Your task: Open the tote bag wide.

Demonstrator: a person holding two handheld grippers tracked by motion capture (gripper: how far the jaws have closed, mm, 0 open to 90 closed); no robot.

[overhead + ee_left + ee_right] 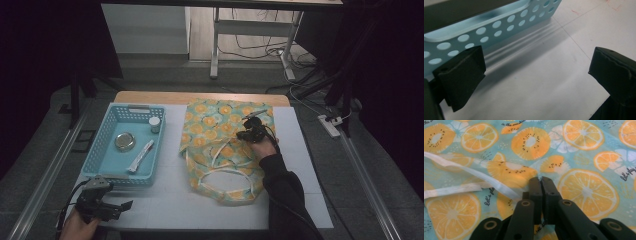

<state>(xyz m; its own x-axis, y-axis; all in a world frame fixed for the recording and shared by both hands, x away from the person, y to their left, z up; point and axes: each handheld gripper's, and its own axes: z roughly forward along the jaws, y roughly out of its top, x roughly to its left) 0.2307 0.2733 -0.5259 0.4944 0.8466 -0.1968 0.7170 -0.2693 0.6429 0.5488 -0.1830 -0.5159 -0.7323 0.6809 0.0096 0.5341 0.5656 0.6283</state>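
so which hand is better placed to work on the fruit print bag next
Right. The right gripper is already over the fruit print bag, jaws together at the cloth. The left gripper sits open near the table's front edge, by the blue basket.

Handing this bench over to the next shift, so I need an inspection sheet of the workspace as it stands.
Surface: white table top, wooden strip along its far edge.
Job's things: fruit-print cloth bag lying flat, white straps loose on top.
Clutter: blue perforated basket holding a round tin, a small white-capped jar and a white tube.
Grippers: right gripper jaws together over the bag, whether pinching fabric unclear; left gripper open near the basket's corner.
Cables: gripper cables; loose cords and a power strip on the floor.
Surroundings: desk legs behind, dark room.
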